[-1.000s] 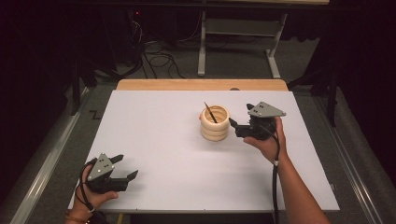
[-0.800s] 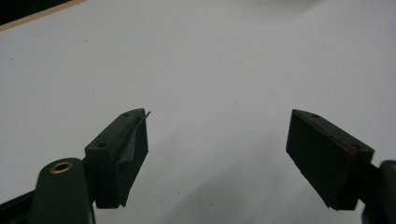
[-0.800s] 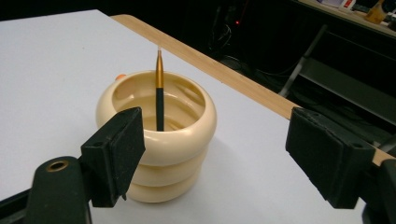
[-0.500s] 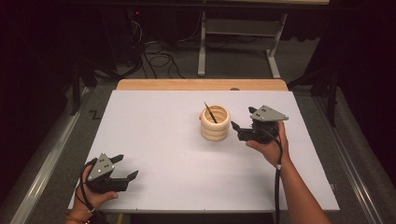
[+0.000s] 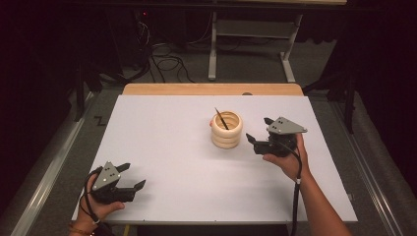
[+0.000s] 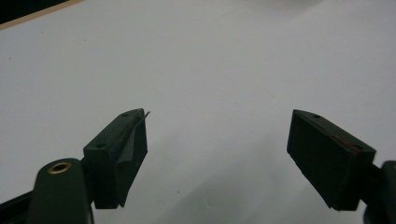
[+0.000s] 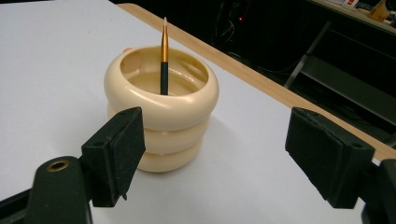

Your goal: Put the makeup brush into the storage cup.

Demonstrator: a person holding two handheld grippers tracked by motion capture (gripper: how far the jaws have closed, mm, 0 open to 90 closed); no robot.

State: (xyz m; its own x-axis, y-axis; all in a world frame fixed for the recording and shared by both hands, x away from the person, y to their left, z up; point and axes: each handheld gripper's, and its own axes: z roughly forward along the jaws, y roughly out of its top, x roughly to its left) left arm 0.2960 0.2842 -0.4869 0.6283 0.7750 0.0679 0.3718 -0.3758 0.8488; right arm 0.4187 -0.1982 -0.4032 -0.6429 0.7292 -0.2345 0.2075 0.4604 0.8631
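Holder: the cream holder (image 5: 226, 130) you are working at is three fat glossy rings stacked into a short open pot, standing upright on the white desk (image 5: 172, 147); your right gripper view (image 7: 161, 112) shows its hollow middle and shiny rims.
Brush: a thin brush (image 5: 221, 118) stands inside the holder, leaning against the rim; its shaft is dark, with a gold band and a pale pointed tip (image 7: 164, 51) poking above the top ring.
Right tongs: your right tongs (image 5: 257, 132) sit just beside the holder on its right, jaws spread wide and holding nothing, apart from the rings.
Left tongs: your left tongs (image 5: 133, 178) rest well away from the holder, toward the desk's near left corner, jaws wide apart and empty (image 6: 217, 154).
Hidden: the brush's lower end is out of sight inside the holder, so you cannot tell how it sits at the bottom.
Hard to make out: the holder's far side is covered by its own rim in the high view; a small orange spot at the back rim in your right gripper view is too small to identify.
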